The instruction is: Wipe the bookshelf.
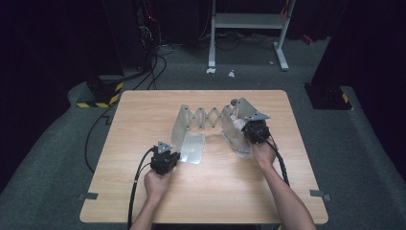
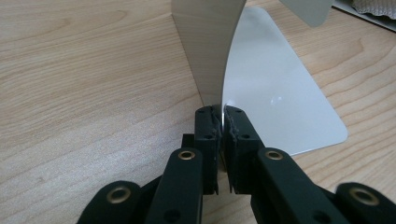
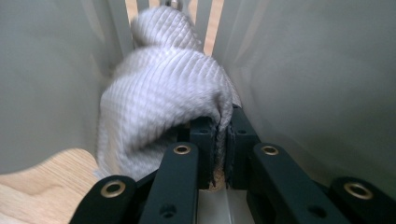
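An expanding metal rack (image 1: 206, 116) with a scissor lattice between upright plates stands mid-table. My left gripper (image 1: 175, 157) is shut on the near edge of its left upright plate (image 2: 208, 46), just above the plate's flat foot (image 2: 275, 93), and the thin sheet sits pinched between the pads at the gripper's tip (image 2: 223, 121). At the rack's right end, my right gripper (image 1: 245, 128) reaches down between two plates (image 3: 317, 70). It is shut on a fold of a white ribbed cloth (image 3: 159, 93), which bulges up and left of the tip (image 3: 223, 126). From above, the cloth (image 1: 238, 125) is mostly hidden.
The wooden table (image 1: 143, 110) carries the rack alone. Grey tape tabs (image 1: 89, 195) mark its front corners. Behind it on the carpet stand a metal frame (image 1: 246, 21), loose cables (image 1: 158, 67) and a black-and-yellow striped base (image 1: 103, 96). A cable trails from each gripper.
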`<action>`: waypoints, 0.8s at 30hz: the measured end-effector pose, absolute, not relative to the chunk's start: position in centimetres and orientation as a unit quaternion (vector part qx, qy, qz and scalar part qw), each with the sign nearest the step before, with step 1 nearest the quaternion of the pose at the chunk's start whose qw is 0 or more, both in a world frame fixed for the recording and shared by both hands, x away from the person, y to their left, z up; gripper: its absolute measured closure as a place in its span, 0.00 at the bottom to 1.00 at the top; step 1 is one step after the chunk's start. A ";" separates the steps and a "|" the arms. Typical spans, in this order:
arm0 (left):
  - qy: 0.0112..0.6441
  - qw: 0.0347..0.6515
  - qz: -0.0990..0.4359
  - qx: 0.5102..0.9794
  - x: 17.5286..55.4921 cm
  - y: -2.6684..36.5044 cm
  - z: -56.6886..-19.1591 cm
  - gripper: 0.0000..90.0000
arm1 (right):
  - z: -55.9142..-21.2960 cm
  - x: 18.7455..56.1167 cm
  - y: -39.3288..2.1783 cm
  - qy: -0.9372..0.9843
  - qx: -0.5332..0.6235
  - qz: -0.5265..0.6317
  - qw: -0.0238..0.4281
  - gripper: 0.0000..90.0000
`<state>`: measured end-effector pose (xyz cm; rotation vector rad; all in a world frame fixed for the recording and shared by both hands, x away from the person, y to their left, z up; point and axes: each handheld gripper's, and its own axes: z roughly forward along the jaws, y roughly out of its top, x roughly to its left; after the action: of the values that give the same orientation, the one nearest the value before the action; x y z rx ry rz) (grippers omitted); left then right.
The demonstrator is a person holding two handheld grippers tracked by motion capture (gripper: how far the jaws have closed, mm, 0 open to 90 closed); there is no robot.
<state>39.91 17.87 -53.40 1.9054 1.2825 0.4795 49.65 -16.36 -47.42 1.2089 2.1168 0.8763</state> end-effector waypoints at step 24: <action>0.504 0.387 0.187 0.749 39.9 17.9 -53.4 0.93 | -48.4 49.8 -16.5 0.791 0.456 0.320 0.253 0.94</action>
<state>39.93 17.92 -53.39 1.9069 1.2833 0.4750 49.75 -16.50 -48.39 1.2395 2.1516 0.8690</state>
